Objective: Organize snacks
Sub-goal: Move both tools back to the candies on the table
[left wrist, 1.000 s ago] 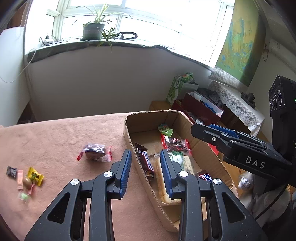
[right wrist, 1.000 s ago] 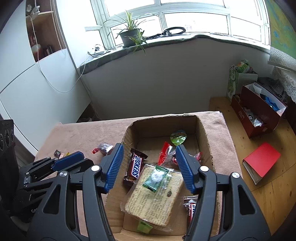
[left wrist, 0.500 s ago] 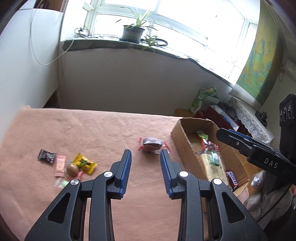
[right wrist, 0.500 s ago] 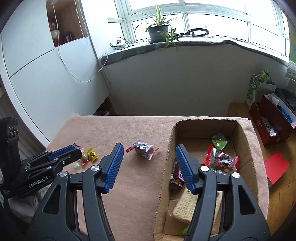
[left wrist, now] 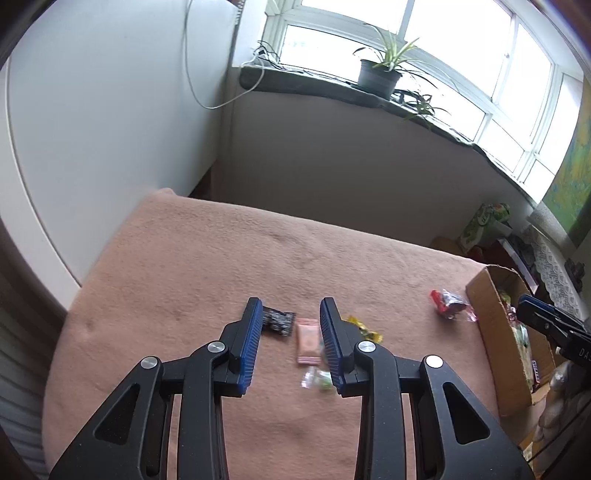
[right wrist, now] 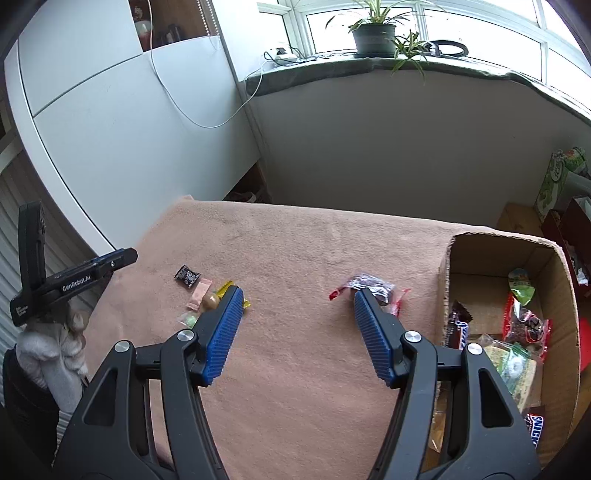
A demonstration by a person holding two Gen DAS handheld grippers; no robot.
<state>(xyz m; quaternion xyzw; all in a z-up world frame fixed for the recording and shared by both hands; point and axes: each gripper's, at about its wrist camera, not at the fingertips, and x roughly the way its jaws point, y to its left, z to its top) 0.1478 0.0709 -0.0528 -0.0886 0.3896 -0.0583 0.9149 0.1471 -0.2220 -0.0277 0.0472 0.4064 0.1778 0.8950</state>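
Observation:
Small loose snacks lie on the pink cloth: a black packet (left wrist: 277, 321), a pink packet (left wrist: 308, 341), a yellow packet (left wrist: 364, 328) and a clear green candy (left wrist: 317, 378). My left gripper (left wrist: 291, 314) hovers over this cluster, open, with nothing pressed between its pads. A red-ended dark wrapped snack (right wrist: 371, 286) lies by itself just beyond the right fingertip of my right gripper (right wrist: 298, 295). That gripper's jaws are opening with nothing between them. The cardboard box (right wrist: 447, 280) at the right holds a Snickers bar (right wrist: 458, 328) and several other packets.
The pink cloth (right wrist: 295, 243) covers the table, whose far edge drops toward a white wall and a windowsill with a potted plant (right wrist: 373, 33). A gloved hand (right wrist: 55, 350) holds the left gripper at the table's left side. Boxes stand on the floor at right.
Both grippers have swung left, away from above the box and toward the loose snacks on the cloth. The right jaws stand slightly wider than before.

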